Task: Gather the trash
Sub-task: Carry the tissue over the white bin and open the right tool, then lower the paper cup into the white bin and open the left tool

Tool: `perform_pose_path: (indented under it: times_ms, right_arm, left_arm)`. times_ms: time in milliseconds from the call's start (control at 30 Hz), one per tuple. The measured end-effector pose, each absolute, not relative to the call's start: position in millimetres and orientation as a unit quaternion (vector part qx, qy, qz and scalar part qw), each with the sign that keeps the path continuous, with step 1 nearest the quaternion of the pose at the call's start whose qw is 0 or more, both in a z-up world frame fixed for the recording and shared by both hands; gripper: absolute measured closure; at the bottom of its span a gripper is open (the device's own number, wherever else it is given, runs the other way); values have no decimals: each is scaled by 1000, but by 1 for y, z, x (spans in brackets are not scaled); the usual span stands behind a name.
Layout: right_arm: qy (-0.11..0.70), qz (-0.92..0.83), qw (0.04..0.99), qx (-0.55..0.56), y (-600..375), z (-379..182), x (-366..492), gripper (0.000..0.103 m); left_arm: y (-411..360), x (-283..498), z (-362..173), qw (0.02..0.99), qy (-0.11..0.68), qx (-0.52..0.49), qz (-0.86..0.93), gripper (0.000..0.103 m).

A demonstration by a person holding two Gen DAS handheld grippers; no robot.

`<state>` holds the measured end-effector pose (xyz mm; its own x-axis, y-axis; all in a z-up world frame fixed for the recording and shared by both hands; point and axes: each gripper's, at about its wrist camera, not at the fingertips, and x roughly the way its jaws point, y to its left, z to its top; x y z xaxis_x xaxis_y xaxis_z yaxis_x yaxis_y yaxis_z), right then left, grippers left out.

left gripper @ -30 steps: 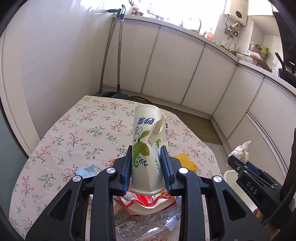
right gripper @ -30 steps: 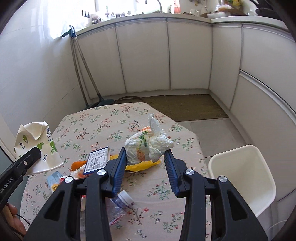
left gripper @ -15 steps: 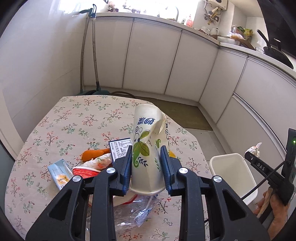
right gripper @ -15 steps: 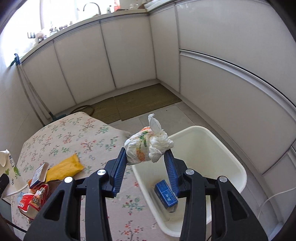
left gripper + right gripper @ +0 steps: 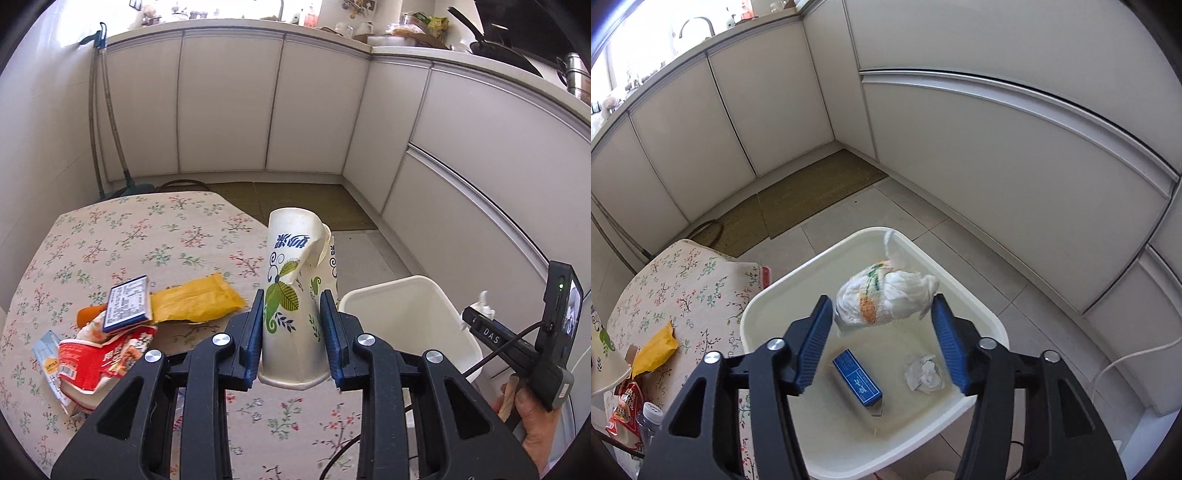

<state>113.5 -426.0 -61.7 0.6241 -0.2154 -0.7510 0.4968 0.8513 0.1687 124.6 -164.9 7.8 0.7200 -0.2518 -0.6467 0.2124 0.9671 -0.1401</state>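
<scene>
White cabinets (image 5: 229, 103); woven mat (image 5: 798, 199); mop (image 5: 110, 125).

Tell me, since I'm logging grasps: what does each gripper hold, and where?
Left gripper clamps the crumpled white paper cup with green leaves by its lower sides. Right gripper has just opened; the white wadded plastic bag is released.

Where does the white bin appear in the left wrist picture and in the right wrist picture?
Left wrist: the white bin stands lower right, beside the table, behind the crushed paper cup.
Right wrist: the bin fills the lower centre, under the open gripper.
Shared landmark: the yellow packet on the floral tablecloth.
</scene>
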Motion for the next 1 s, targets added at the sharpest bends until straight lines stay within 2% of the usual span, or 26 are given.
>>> perform_pose_path:
  times_ms: [33, 133, 767, 1000]
  right_arm:
    - [382, -208, 881, 187, -431, -63, 109, 28]
    - [378, -222, 878, 192, -446, -64, 99, 24]
    - [371, -269, 861, 220, -509, -74, 45, 24]
    - [374, -278, 853, 234, -519, -79, 36, 24]
  left_arm:
    - [-173, 126, 7, 925, 354, -26, -132, 75]
    - [-198, 132, 4, 919, 363, -23, -151, 75]
    - [-310, 145, -22, 882, 413, 16, -227, 74]
    - [-337, 148, -22, 867, 432, 31, -244, 69]
